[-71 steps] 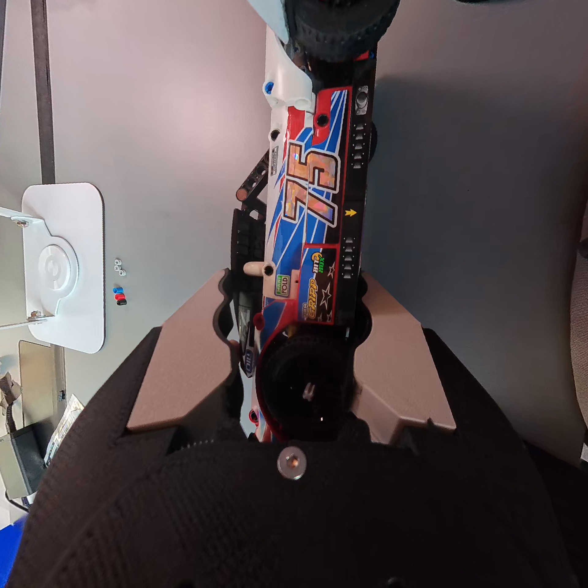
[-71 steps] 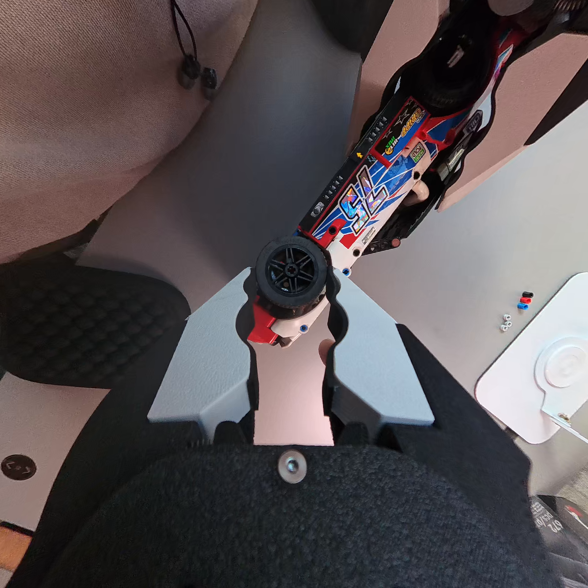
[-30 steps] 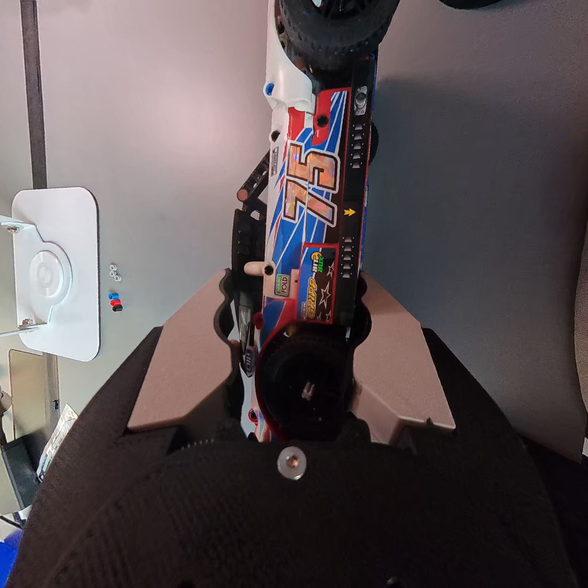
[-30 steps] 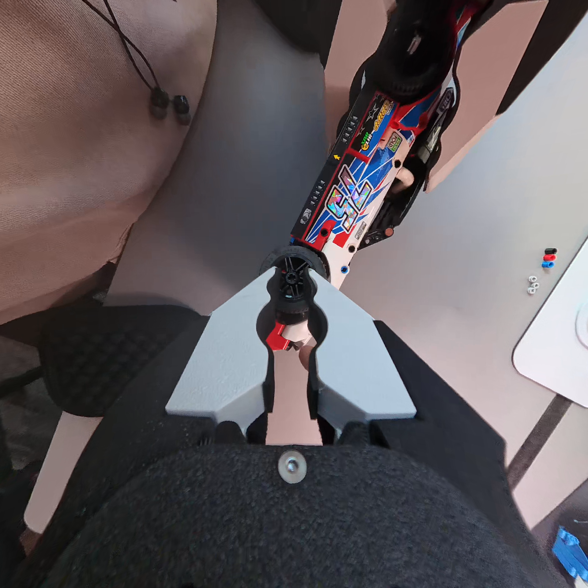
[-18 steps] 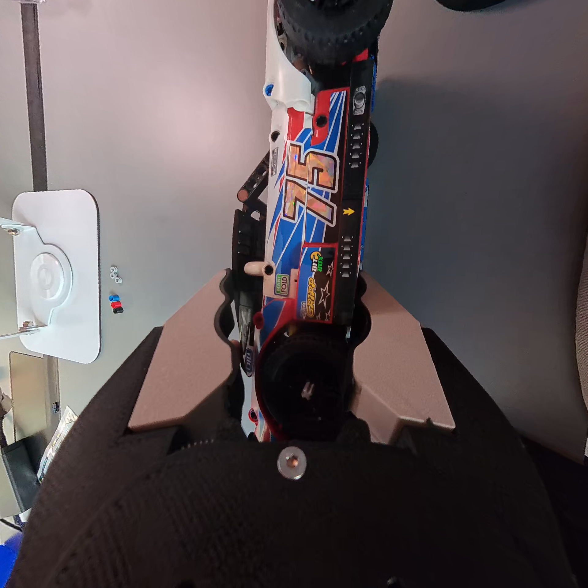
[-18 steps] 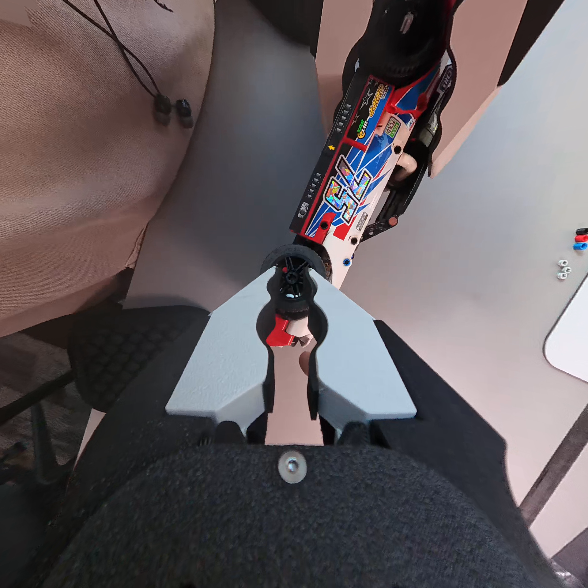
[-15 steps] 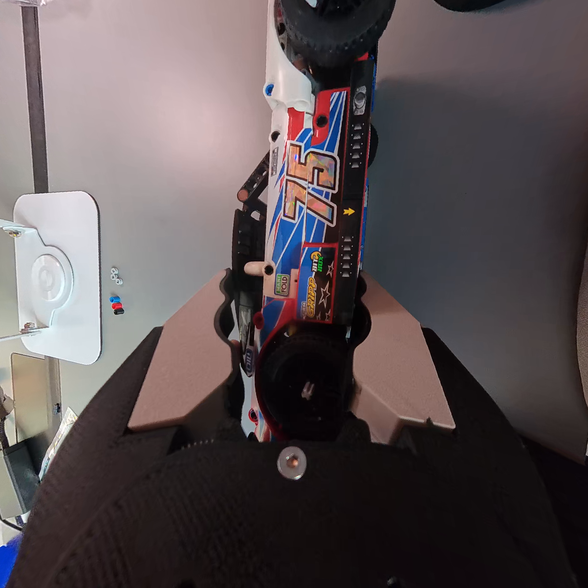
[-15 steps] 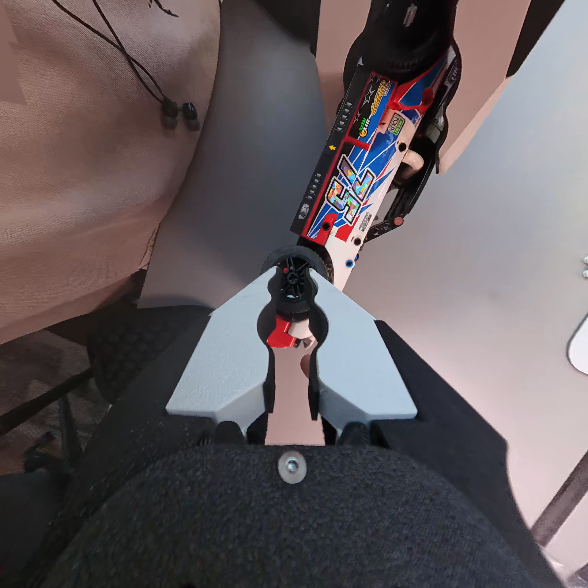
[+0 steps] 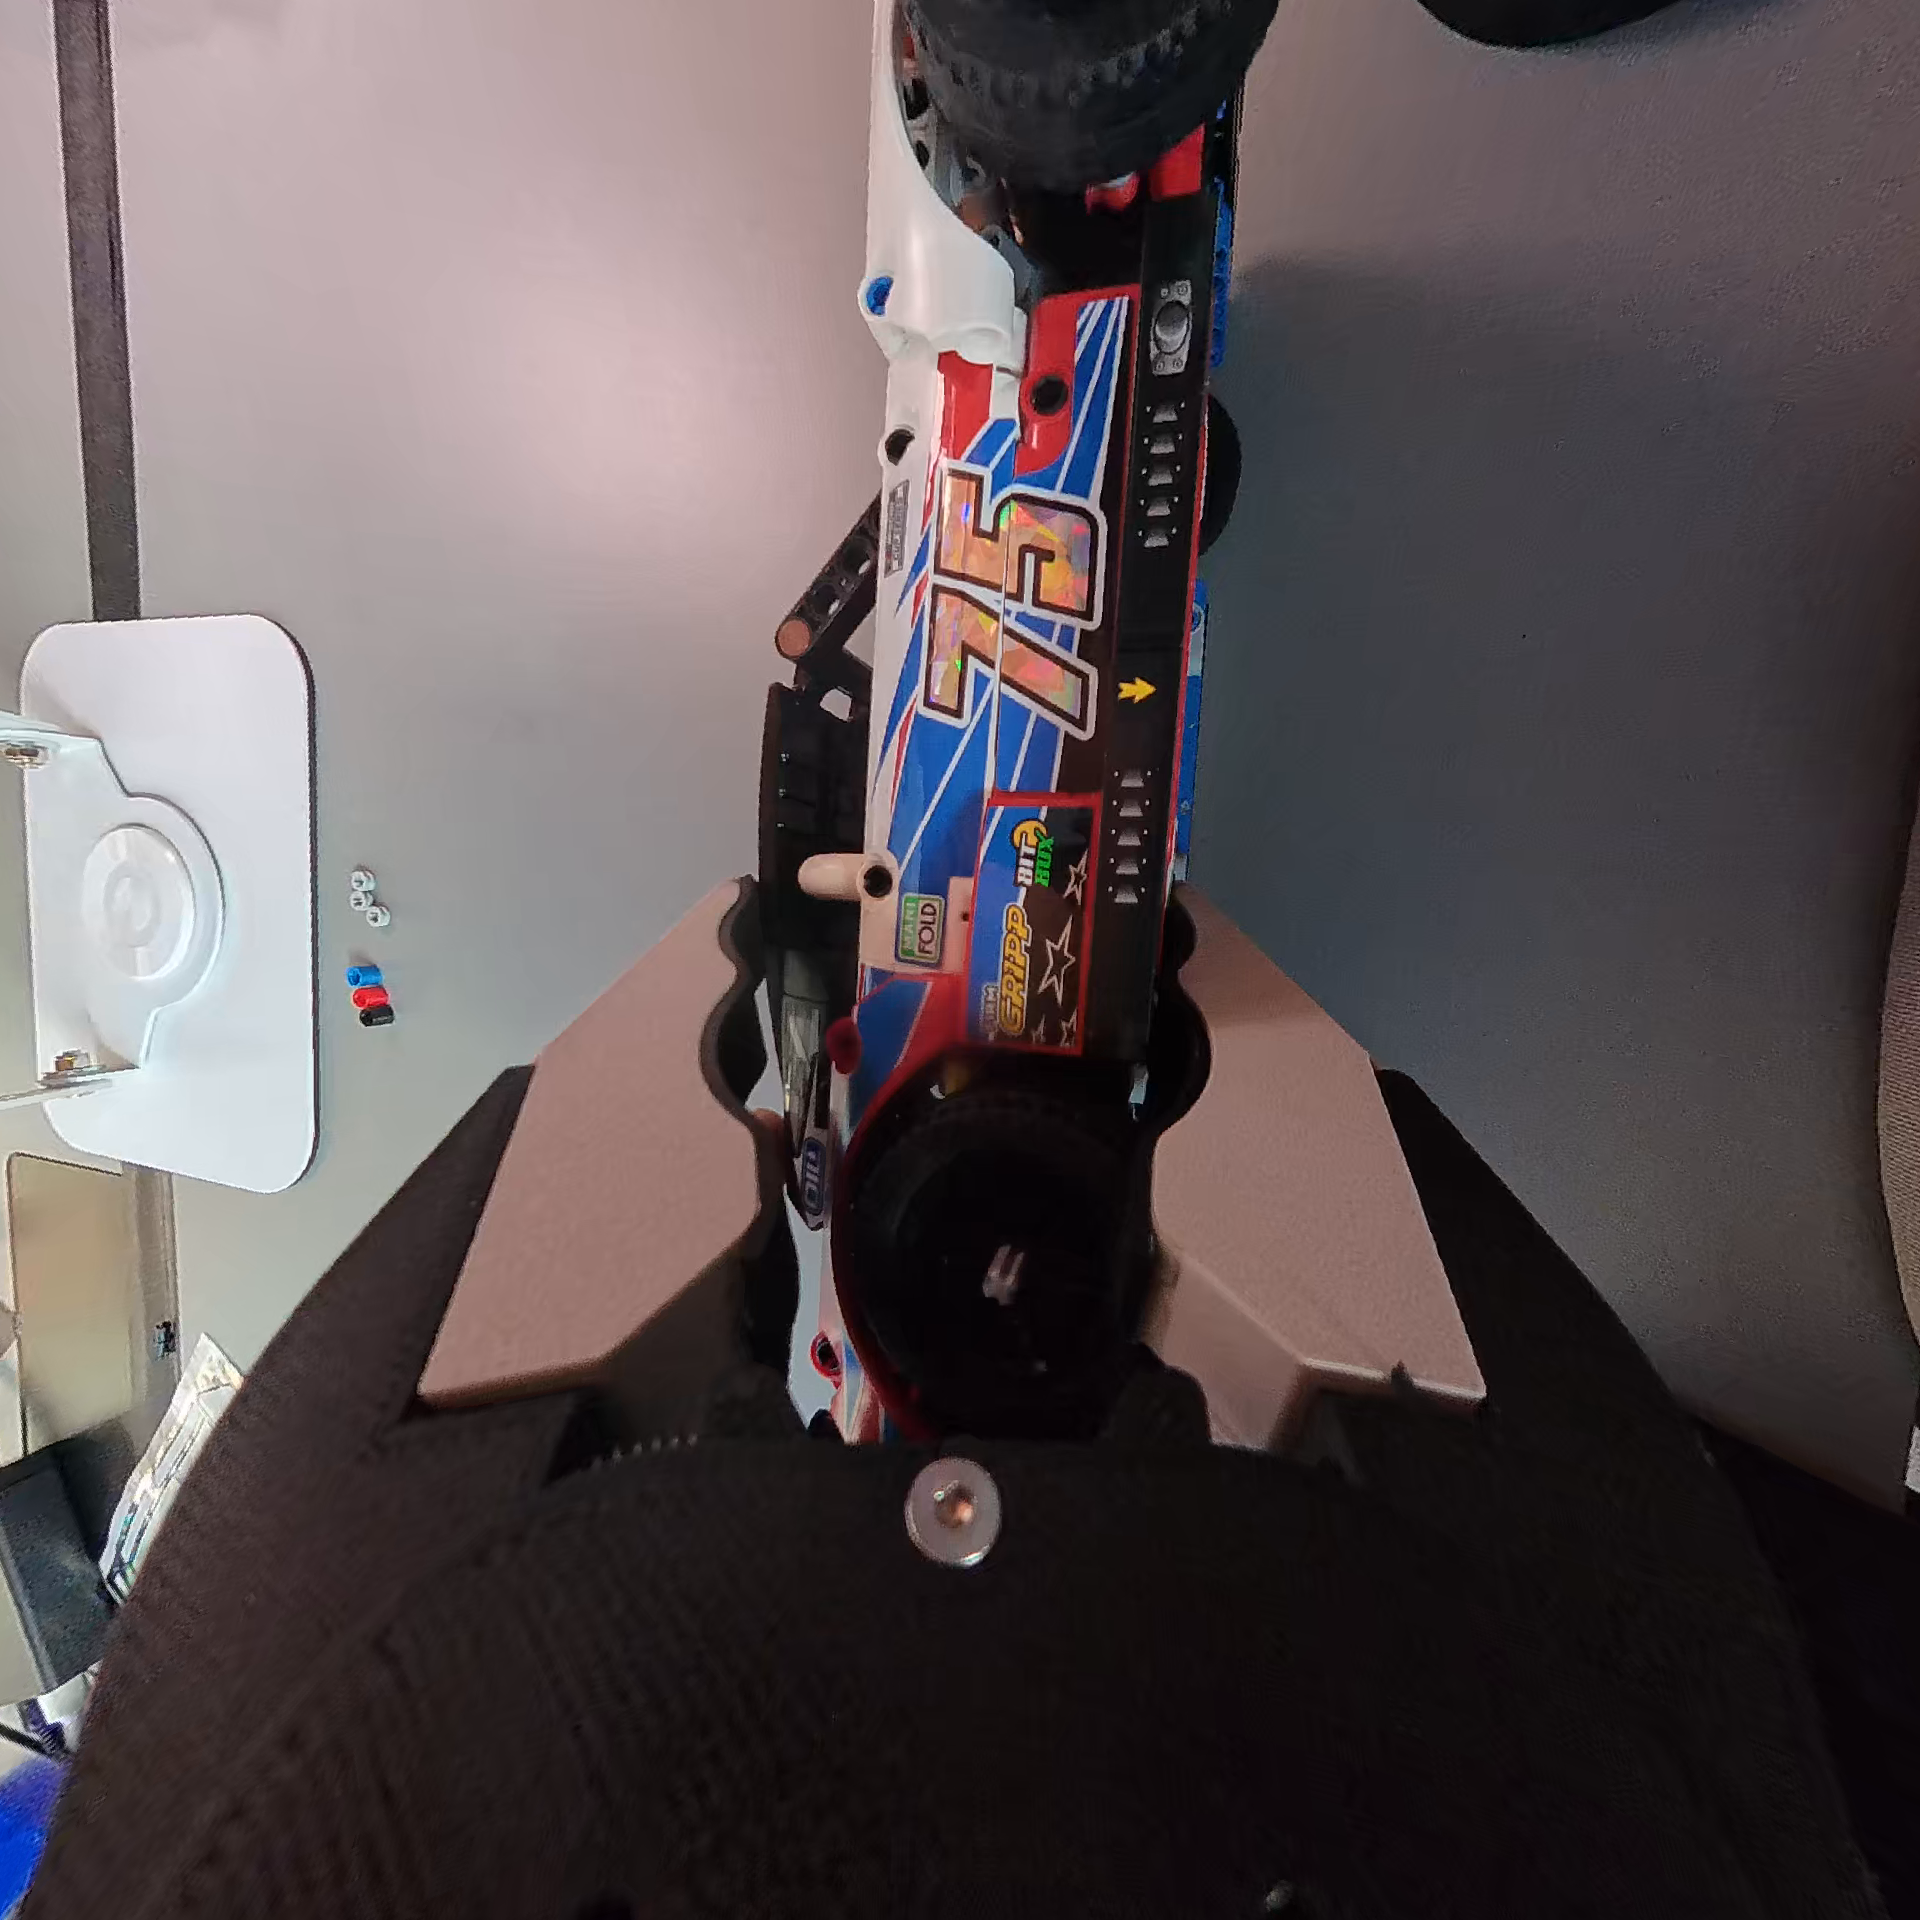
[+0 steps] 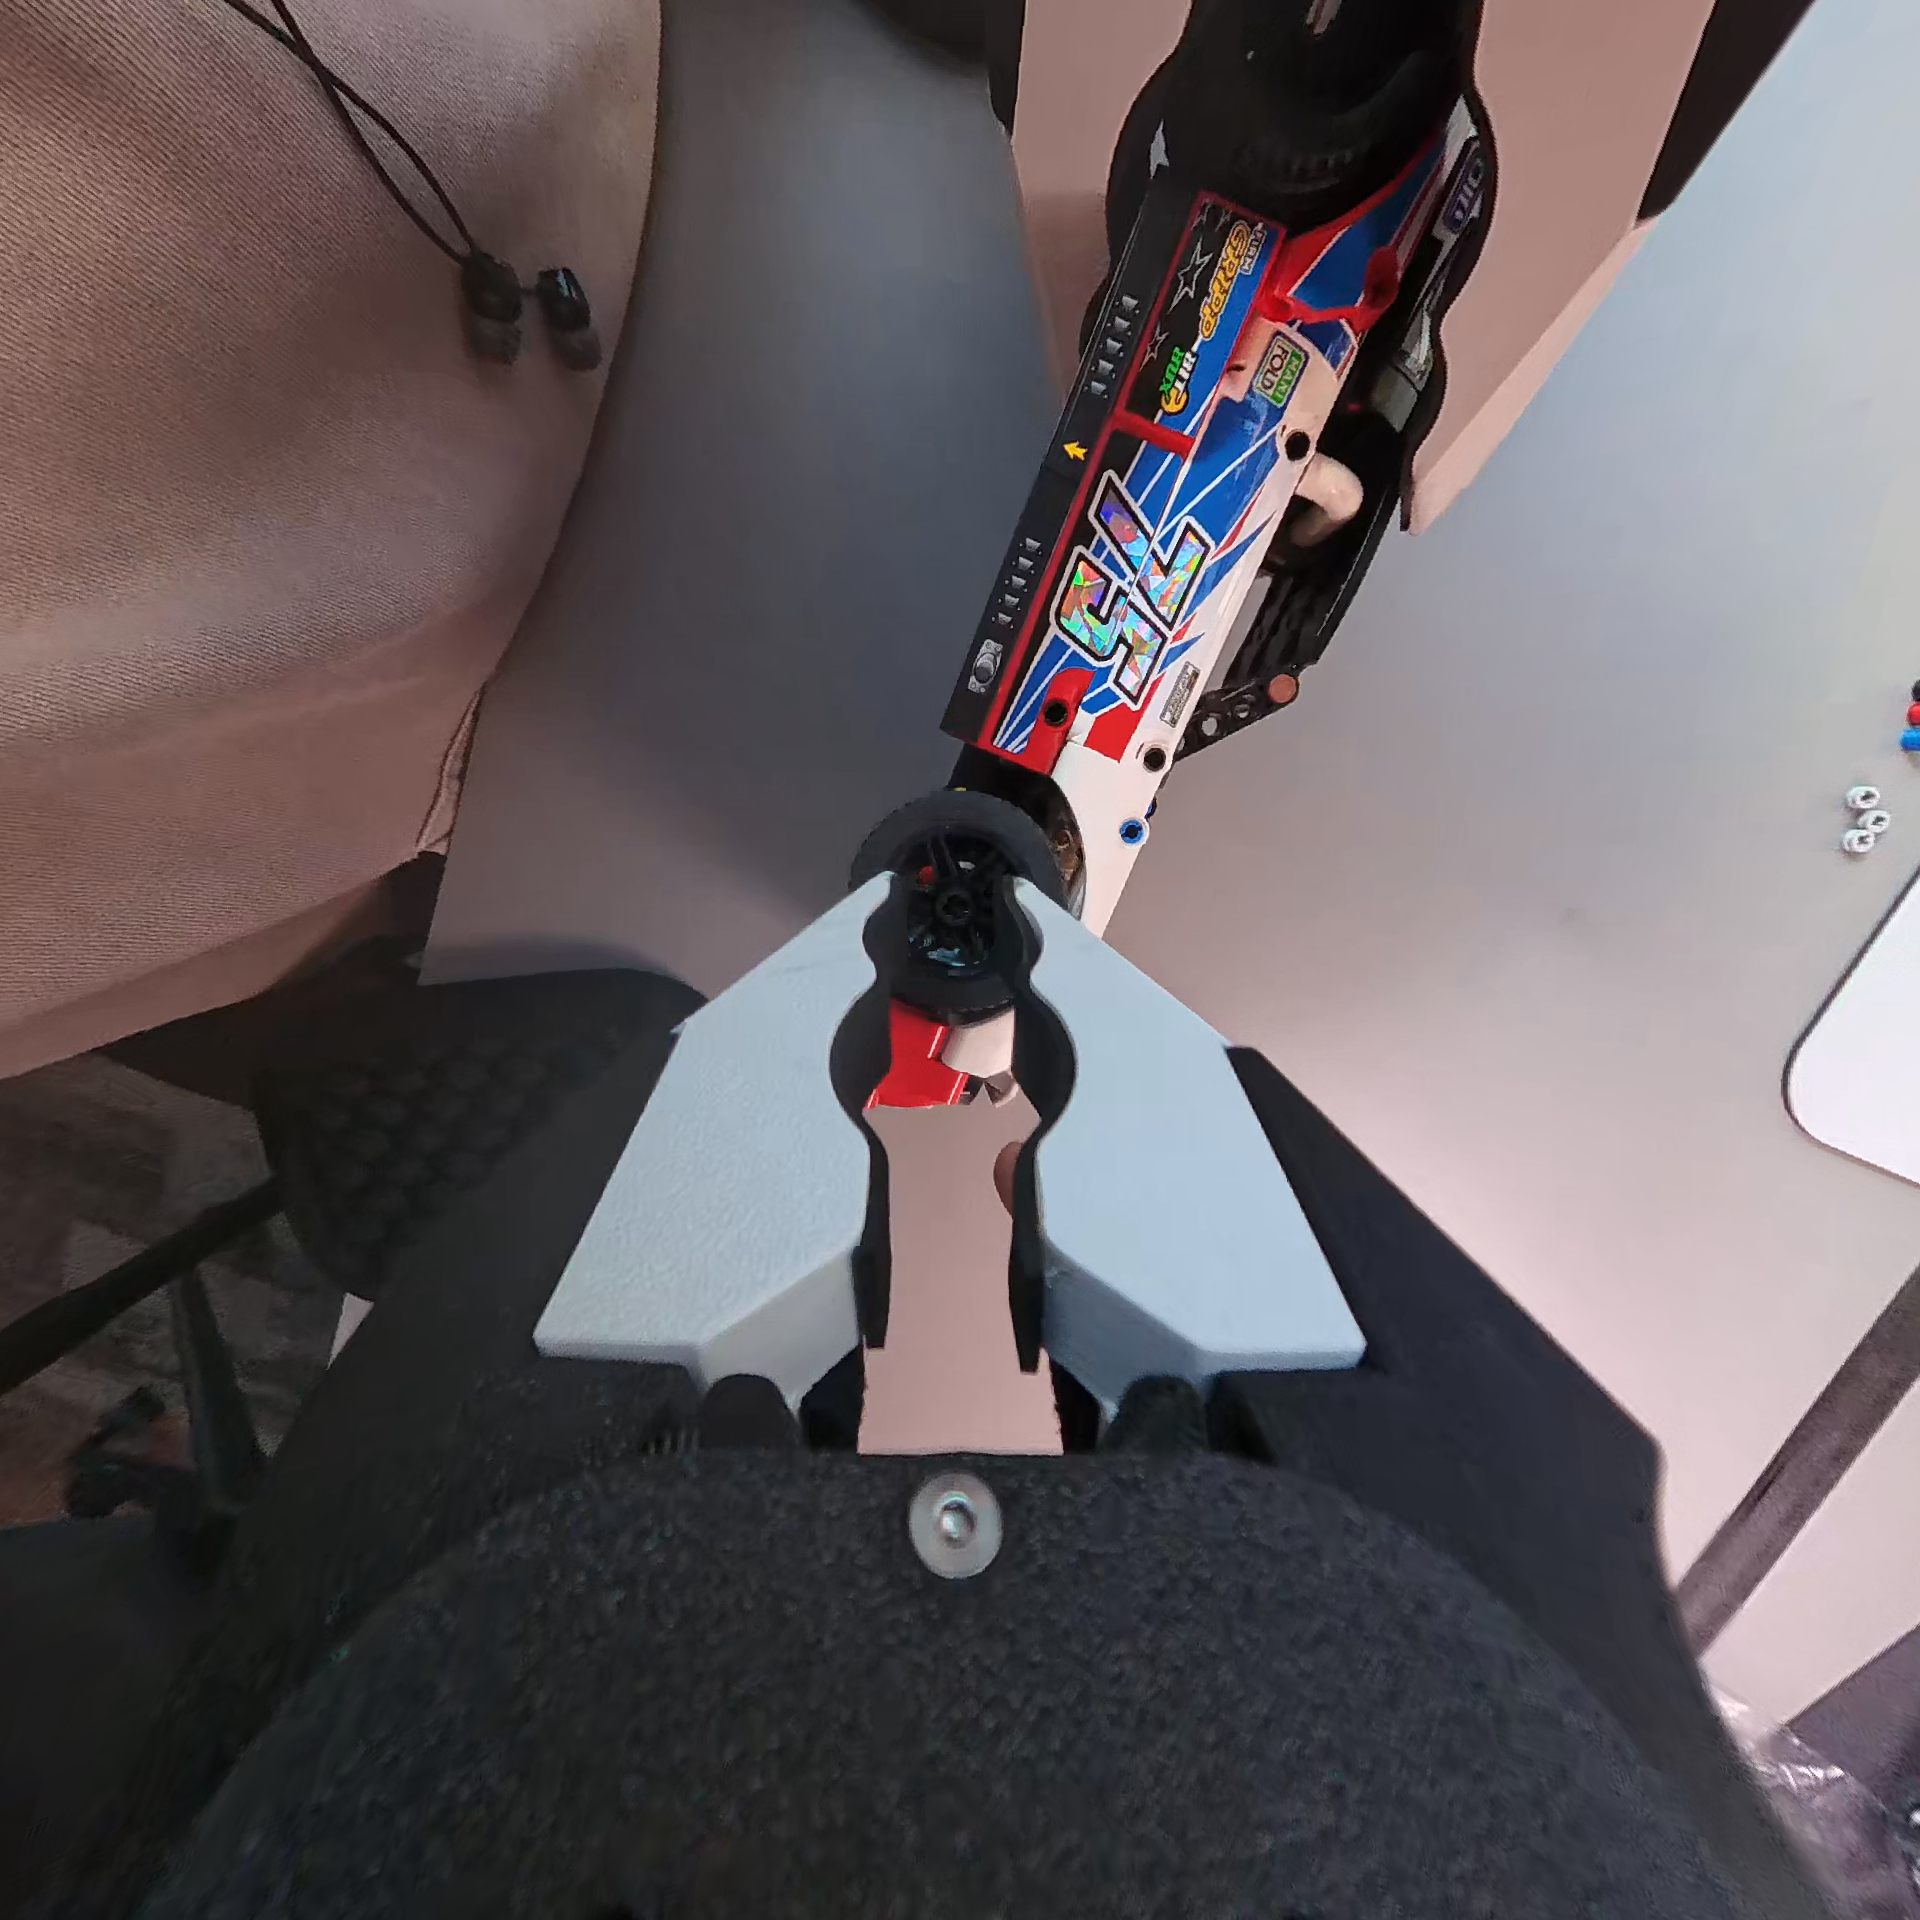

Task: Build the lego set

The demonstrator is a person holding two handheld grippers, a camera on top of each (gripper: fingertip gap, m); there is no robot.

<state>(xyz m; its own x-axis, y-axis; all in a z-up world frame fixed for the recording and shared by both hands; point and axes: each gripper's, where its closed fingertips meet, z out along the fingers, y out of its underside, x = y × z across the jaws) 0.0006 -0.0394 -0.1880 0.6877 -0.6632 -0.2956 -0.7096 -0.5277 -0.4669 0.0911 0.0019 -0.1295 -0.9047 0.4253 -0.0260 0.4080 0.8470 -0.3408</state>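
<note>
A red, white and blue lego race car (image 9: 1018,665) with a numbered sticker is held in the air between both grippers. My left gripper (image 9: 961,914) is shut on the car's rear end, with the rear wheel (image 9: 997,1257) between its beige fingers. The black front wheel (image 9: 1081,62) is at the top edge. In the right wrist view the car (image 10: 1143,561) runs up and to the right. My right gripper (image 10: 951,894) is shut on the front wheel (image 10: 951,920), whose hub shows between the grey fingertips. The left gripper's fingers (image 10: 1538,312) show at the top.
Small white pieces (image 9: 369,896) and blue, red and black pins (image 9: 369,994) lie on the grey table beside a white plate (image 9: 239,727). They show at the right edge of the right wrist view (image 10: 1865,821). A person's beige clothing (image 10: 260,468) and a black chair (image 10: 416,1091) are at the left.
My right gripper's jaws have closed in on the front wheel since 2.4 s ago. The car has swung slightly more upright in the right wrist view. The left grip is unchanged.
</note>
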